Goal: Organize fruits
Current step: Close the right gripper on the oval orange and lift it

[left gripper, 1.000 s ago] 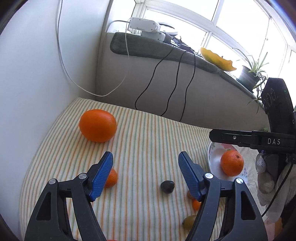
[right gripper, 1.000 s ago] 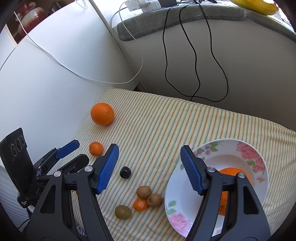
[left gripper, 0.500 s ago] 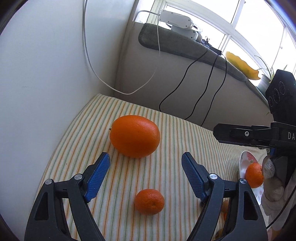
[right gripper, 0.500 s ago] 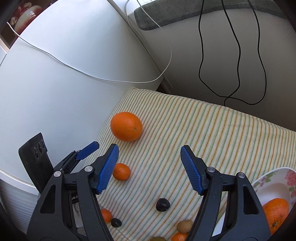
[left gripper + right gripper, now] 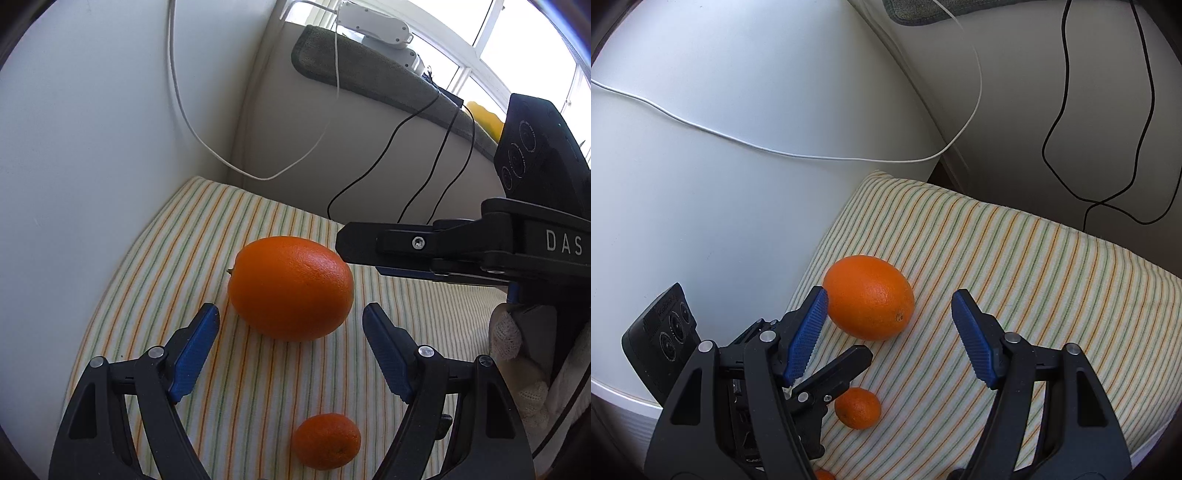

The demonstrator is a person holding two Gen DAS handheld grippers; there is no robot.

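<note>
A large orange lies on the striped cloth near the white wall. A small mandarin lies closer to me. My left gripper is open and empty, its blue pads just short of the large orange on either side. My right gripper is open and empty above the large orange; its left pad is next to the fruit. The mandarin also shows in the right wrist view. The right gripper's arm reaches in from the right, just beyond the orange.
A white wall borders the cloth on the left. A white cable and black cables hang over the back ledge. A grey mat and white power strip sit on the sill. Another small fruit peeks at the bottom edge.
Both grippers moved forward and left toward the large orange, which now looms close. The plate and the small dark and green fruits have dropped out of view.
</note>
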